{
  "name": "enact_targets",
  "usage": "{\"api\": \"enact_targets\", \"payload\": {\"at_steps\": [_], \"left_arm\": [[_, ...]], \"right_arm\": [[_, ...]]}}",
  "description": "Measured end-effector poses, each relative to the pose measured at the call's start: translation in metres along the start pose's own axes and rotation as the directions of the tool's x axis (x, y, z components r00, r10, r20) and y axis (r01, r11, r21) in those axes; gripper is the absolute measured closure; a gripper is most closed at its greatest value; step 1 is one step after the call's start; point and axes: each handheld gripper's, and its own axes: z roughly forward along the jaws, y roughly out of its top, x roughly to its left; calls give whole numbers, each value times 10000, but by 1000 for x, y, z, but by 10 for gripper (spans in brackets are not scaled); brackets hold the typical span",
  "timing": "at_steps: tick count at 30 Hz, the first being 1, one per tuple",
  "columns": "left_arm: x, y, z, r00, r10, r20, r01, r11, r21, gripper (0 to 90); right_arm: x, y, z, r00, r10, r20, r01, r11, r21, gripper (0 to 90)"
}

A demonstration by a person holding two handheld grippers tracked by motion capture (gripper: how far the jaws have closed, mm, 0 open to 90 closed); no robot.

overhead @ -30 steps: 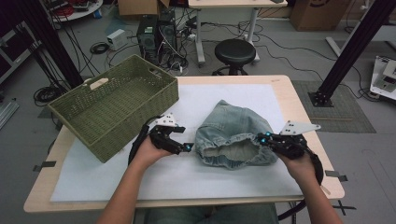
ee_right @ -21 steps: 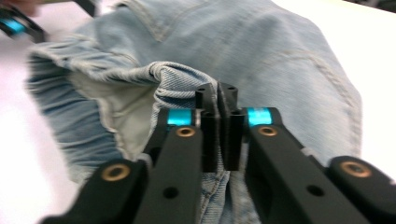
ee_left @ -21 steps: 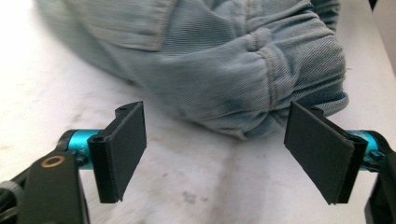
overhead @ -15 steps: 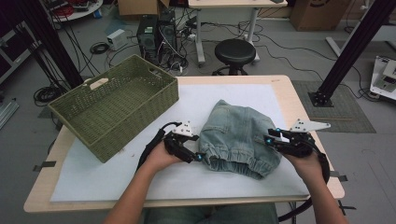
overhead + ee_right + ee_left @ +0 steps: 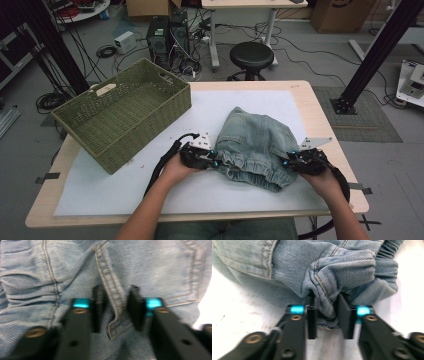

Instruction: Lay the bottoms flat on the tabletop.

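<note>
- Far left on the tabletop (image 5: 305, 90) sits the green woven basket (image 5: 122, 112), angled across the corner of the white mat (image 5: 150, 185), well apart from my hands.
- Next comes my left gripper (image 5: 212, 159), low over the mat, right at the left edge of the denim shorts (image 5: 257, 145).
- In the left gripper view my left gripper (image 5: 327, 315) has just been closing, and a bunched fold of the denim shorts (image 5: 329, 272) is pinched between the pads: I'm gripping the cloth there.
- The shorts lie crumpled in the middle of the mat, elastic waistband towards me, between my two grippers.
- On to my right gripper (image 5: 289, 162), at the right edge of the shorts, beside the gathered waistband.
- In the right gripper view my right gripper (image 5: 116, 311) has just been closing too; a stitched seam ridge of the denim shorts (image 5: 150, 267) rises between the pads, which bear on it from both sides, so I'm gripping the cloth here too, though the picture is blurred.
- Beyond the tabletop's far edge stands a black stool (image 5: 251, 55) on the floor.
</note>
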Motion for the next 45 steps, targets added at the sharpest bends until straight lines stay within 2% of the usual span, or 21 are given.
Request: {"api": "enact_targets", "payload": {"at_steps": [3, 5, 7, 11, 14, 16, 18, 20, 21, 23, 24, 26, 27, 30, 32, 33, 37, 38, 40, 43, 45], "left_arm": [[-2, 6, -16, 9998, 147, 92, -143, 9987, -491, 791], [-3, 9, -31, 9992, 367, 136, -351, 9942, -1013, 792], [-4, 13, -44, 9988, 491, 35, -482, 9905, -1288, 794], [-11, 26, -80, 9968, 764, -223, -794, 9755, -2049, 796], [-18, 37, -102, 9953, 911, -341, -967, 9652, -2428, 797], [-24, 42, -115, 9952, 955, -217, -978, 9599, -2626, 797], [-31, 45, -123, 9974, 725, -48, -712, 9618, -2644, 797], [-34, 44, -123, 9975, 704, -13, -687, 9691, -2369, 797], [-35, 43, -119, 9985, 549, 56, -523, 9732, -2238, 797], [-33, 37, -110, 9990, 427, 120, -398, 9824, -1823, 797], [-31, 34, -105, 9997, 197, 152, -168, 9854, -1695, 797], [-25, 30, -97, 9998, -102, 179, 128, 9878, -1550, 798], [-22, 29, -93, 9992, -379, 161, 400, 9865, -1590, 797], [-16, 31, -91, 9965, -833, 81, 833, 9776, -1934, 798], [-13, 34, -90, 9945, -1049, -59, 1015, 9734, -2053, 797], [-11, 35, -89, 9932, -1158, -106, 1110, 9708, -2126, 797], [-6, 35, -84, 9881, -1498, -361, 1384, 9659, -2187, 797], [-4, 34, -83, 9866, -1579, -412, 1451, 9643, -2218, 798], [-1, 32, -82, 9823, -1802, -510, 1644, 9602, -2256, 798], [5, 30, -80, 9778, -2013, -589, 1827, 9555, -2315, 797], [9, 28, -80, 9742, -2163, -639, 1956, 9512, -2387, 797]], "right_arm": [[3, 6, -10, 9990, -453, -37, 452, 9987, -231, 851], [5, 12, -21, 9978, -618, -228, 600, 9956, -717, 857], [7, 20, -34, 9970, -665, -403, 609, 9900, -1269, 858], [18, 38, -56, 9923, -1036, -675, 875, 9741, -2087, 858], [29, 50, -65, 9863, -1375, -912, 1129, 9655, -2345, 857], [36, 57, -69, 9797, -1551, -1271, 1232, 9656, -2291, 856], [39, 59, -69, 9760, -1549, -1533, 1195, 9685, -2183, 852], [38, 56, -62, 9748, -1505, -1647, 1171, 9735, -1962, 826], [37, 53, -57, 9758, -1360, -1713, 1038, 9773, -1848, 781], [33, 44, -43, 9792, -1002, -1762, 689, 9820, -1757, 610], [30, 40, -37, 9815, -774, -1751, 449, 9821, -1828, 543], [28, 35, -35, 9793, -759, -1875, 348, 9763, -2134, 499], [28, 35, -37, 9784, -912, -1854, 473, 9724, -2284, 468], [36, 40, -47, 9621, -1664, -2159, 1038, 9560, -2743, 430], [45, 44, -50, 9436, -2158, -2511, 1382, 9458, -2938, 415], [48, 45, -50, 9387, -2321, -2550, 1535, 9435, -2937, 402], [61, 47, -39, 9090, -2763, -3119, 1963, 9442, -2644, 374], [63, 46, -37, 9060, -2752, -3215, 1965, 9464, -2562, 368], [66, 43, -31, 8925, -2858, -3490, 2103, 9481, -2386, 365], [74, 37, -19, 8618, -3189, -3945, 2566, 9449, -2034, 361], [80, 33, -10, 8351, -3451, -4284, 3004, 9385, -1704, 361]]}}
